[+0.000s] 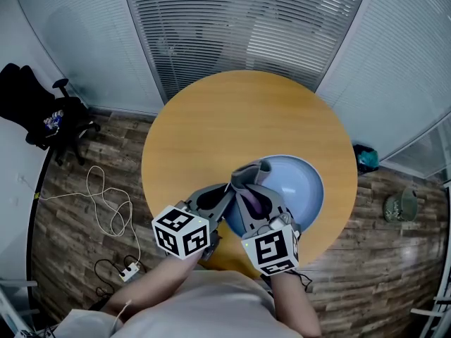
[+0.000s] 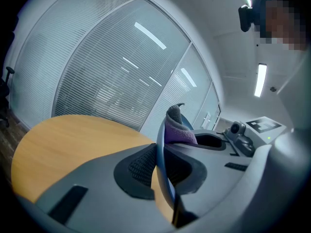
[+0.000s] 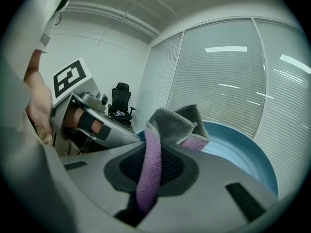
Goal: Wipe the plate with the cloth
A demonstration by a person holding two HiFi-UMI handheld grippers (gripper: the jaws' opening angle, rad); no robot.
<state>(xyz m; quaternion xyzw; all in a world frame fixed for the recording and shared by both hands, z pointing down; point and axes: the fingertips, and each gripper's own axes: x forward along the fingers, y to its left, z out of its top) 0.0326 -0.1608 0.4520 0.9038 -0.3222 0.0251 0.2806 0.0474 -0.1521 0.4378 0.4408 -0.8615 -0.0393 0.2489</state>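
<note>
A light blue plate (image 1: 301,182) sits over the near right part of the round wooden table (image 1: 211,118). My left gripper (image 1: 227,194) is shut on the plate's near left rim; the rim runs edge-on between its pads (image 2: 160,171). The right gripper (image 1: 258,201) is shut on a purple and grey cloth (image 1: 251,179), which is bunched against the plate's inner face. In the right gripper view the cloth (image 3: 167,130) hangs down between the jaws, in front of the plate (image 3: 243,152). The cloth (image 2: 179,129) also pokes up behind the rim in the left gripper view.
A black office chair (image 1: 49,115) stands on the wooden floor at the left. White cable loops (image 1: 113,213) and a power strip (image 1: 128,273) lie near the table's left side. Glass walls with blinds (image 1: 246,27) close the far side. A teal object (image 1: 366,158) lies on the floor at the right.
</note>
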